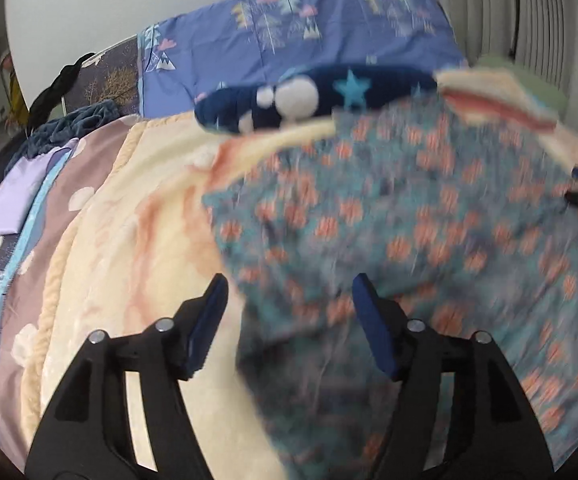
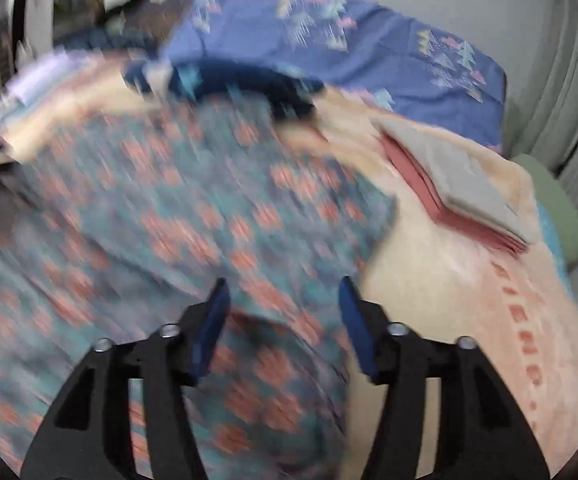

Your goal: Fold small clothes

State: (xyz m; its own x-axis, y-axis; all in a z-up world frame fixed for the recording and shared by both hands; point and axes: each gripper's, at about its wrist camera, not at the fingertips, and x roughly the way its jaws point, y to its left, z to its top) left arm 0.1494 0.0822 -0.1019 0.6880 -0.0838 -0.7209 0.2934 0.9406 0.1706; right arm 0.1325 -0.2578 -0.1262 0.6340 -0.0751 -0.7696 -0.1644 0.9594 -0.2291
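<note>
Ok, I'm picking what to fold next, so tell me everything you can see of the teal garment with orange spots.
The teal garment is thin-looking fabric with a repeating orange-pink print, blurred by motion. It lies spread and rumpled, unfolded, on the cream blanket, its far edge near a navy star-print item. The left gripper and right gripper are open above it, gripping nothing.

teal garment with orange print, blurred, spread on the bed

Garment: teal ground, repeating orange-red motifs, blurred. Blanket at 9 o'clock was cream with peach swirls. Pillow at 12 o'clock was periwinkle blue with tree prints. Folded stack at 2 o'clock showed grey over dusty pink. Gripper pads were dark blue.
</note>
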